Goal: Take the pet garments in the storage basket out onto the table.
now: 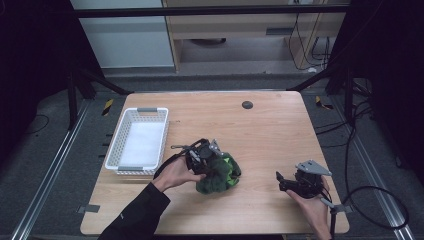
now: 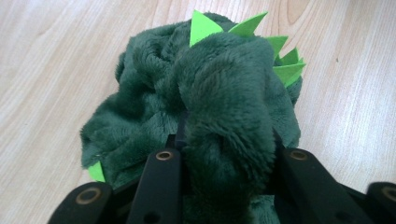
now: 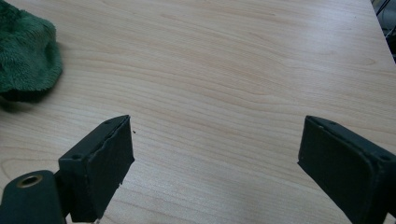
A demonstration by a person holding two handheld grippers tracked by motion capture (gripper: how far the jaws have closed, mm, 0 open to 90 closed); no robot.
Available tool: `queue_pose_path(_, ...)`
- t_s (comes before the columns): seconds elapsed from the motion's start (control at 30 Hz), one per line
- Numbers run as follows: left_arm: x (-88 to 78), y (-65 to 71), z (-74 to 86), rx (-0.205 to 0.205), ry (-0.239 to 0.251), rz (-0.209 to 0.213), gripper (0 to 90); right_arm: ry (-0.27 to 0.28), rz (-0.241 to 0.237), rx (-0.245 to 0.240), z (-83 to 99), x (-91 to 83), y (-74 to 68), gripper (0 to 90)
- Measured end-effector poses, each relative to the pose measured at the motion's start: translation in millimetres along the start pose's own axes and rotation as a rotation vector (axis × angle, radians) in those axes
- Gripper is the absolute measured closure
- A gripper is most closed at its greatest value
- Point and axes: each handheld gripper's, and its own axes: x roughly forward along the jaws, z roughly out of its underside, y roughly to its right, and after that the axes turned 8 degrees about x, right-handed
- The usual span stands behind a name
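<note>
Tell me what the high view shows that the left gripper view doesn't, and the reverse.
High view alone: the white basket at the table's left, the right gripper with jaws open over bare wood, and the dark round spot near the far edge.
Left gripper view alone: its black jaws pressing a fold of plush between them.
Both: the green plush toy with bright green spikes on the wooden table.

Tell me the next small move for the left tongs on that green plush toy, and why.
Probably lift it clear of the table. The left tongs are clamped on a fold of the green plush toy, which rests on the wood beside the white basket.
</note>
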Motion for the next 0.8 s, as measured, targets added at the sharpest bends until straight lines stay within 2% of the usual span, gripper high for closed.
queue_pose_path(0.17,7.4,0.8,1.6,0.016,-0.023,0.014,60.5,-0.001,0.0,-0.008,0.3,0.6,0.3,10.2)
queue_pose_path(0.4,10.8,4.0,2.3,0.032,-0.023,0.006,45.6,-0.003,0.0,-0.011,0.6,1.0,0.3,10.2)
queue_pose_path(0.5,7.9,4.3,3.0,0.032,-0.001,-0.001,36.1,-0.001,0.0,-0.011,0.5,0.9,0.4,10.2)
queue_pose_path(0.63,1.6,3.7,4.9,0.018,0.031,-0.012,28.1,-0.002,0.0,-0.008,0.5,0.9,0.4,10.2)
queue_pose_path(0.8,-6.3,6.3,9.6,0.011,0.061,-0.022,23.8,-0.001,0.0,-0.004,0.3,0.6,0.5,10.1)
